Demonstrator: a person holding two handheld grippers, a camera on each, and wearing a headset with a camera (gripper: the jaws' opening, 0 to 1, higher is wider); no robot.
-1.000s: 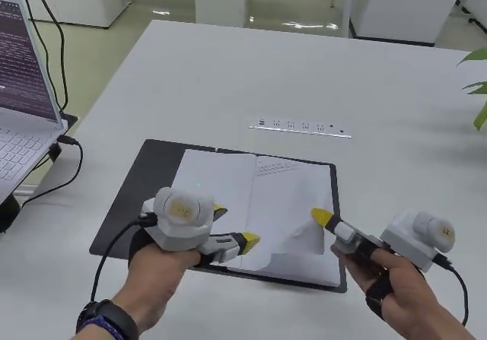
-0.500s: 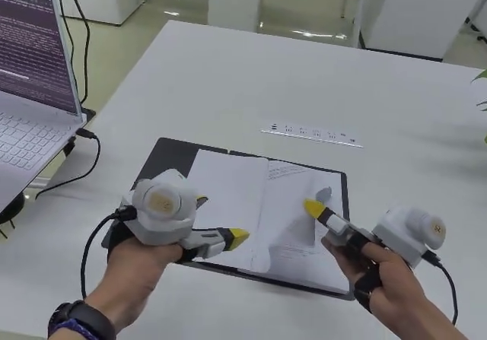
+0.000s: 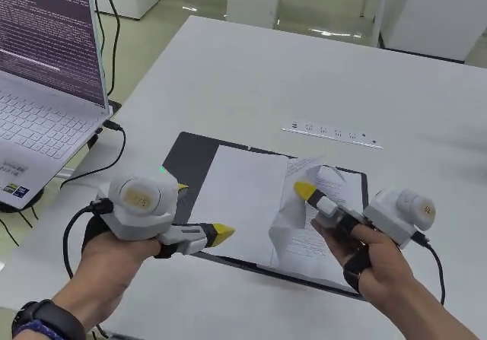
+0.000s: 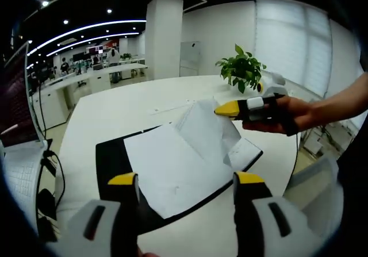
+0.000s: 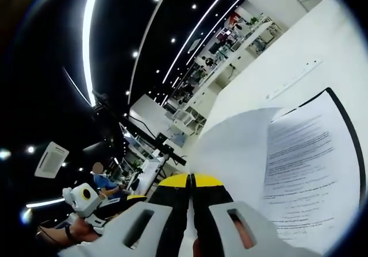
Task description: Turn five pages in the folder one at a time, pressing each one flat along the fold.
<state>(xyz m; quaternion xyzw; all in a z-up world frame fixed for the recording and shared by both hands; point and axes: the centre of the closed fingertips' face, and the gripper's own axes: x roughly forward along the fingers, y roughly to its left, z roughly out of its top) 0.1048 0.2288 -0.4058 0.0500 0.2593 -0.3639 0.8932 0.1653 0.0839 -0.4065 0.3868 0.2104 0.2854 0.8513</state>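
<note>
Right gripper (image 3: 304, 192) pinches a lifted page (image 3: 283, 218) of the folder (image 3: 190, 161) — left gripper (image 4: 185, 179) gapes wide. Laptop (image 3: 46, 119) left, socket strip (image 3: 332, 135) beyond.

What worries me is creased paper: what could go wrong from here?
1. The right gripper pinches the lifted page, which curls sharply; pulling further could crease or tear it.
2. The left gripper hangs open above the left sheet and presses nothing, so the folder might shift as the page comes over.
</note>
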